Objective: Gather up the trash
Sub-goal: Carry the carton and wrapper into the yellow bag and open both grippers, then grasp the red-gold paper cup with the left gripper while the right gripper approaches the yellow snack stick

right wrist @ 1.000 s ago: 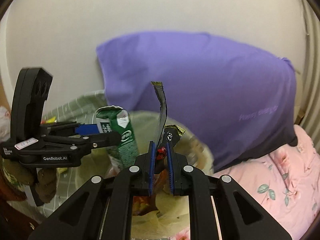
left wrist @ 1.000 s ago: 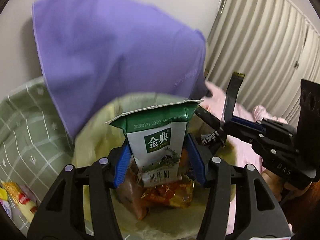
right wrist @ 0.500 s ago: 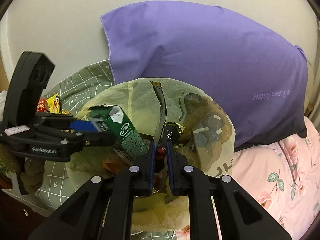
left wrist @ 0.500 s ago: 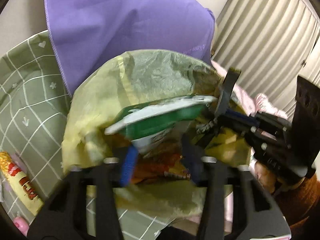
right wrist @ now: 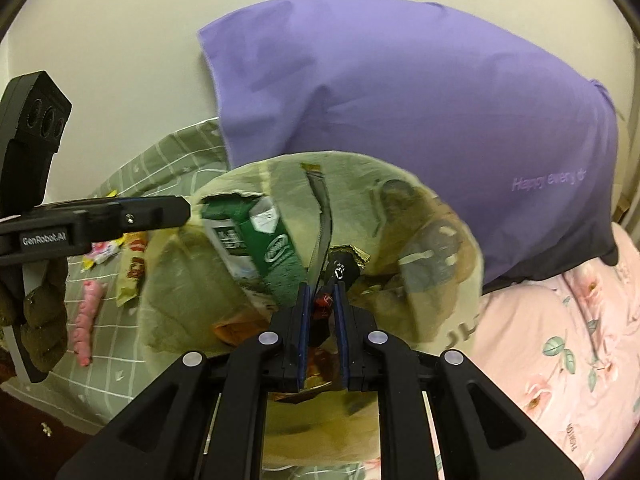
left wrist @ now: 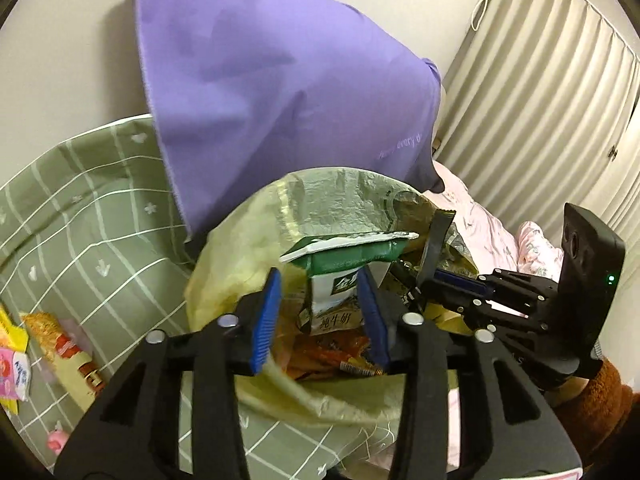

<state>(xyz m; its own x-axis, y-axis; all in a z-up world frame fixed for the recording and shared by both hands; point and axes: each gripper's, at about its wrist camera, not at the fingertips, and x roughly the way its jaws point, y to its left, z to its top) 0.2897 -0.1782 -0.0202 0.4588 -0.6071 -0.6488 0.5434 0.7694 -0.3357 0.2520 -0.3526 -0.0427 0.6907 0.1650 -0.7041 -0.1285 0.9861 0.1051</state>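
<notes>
So we've got one milk carton (left wrist: pixel 340 280), green and white, sitting inside the one yellowish trash bag (left wrist: pixel 256 240). Its long axis runs roughly 12 to 6 in the left wrist view, folded top flap up at 12, printed face toward us. From the right wrist view the same carton (right wrist: pixel 256 248) leans, top toward 11 and bottom toward 5. It's resting on a heap of orange wrappers in the bag.

Our left gripper (left wrist: pixel 320 312) has the carton between its two blue pads, but there's a visible gap on both sides, and the jaws are opening, so nothing is squeezed there.

Our right gripper (right wrist: pixel 322 312) is at 3 o'clock from the carton in the left view. Its jaws are nearly together, pinched on one dark wrapper (right wrist: pixel 340 270), with a single dark strip (right wrist: pixel 320 216) sticking up from it toward 12.

Moving outward: the bag sits on a green checked blanket (left wrist: pixel 80 220). At 9 o'clock from the bag we count about three loose snack packets (right wrist: pixel 128 268) and one pink thing (right wrist: pixel 86 320) we can't really identify. One big purple pillow (left wrist: pixel 280 80) stands at 12 behind the bag, a pink floral sheet (right wrist: pixel 560 340) sits at 3 to 4, and pleated curtains (left wrist: pixel 540 100) hang at 2.
</notes>
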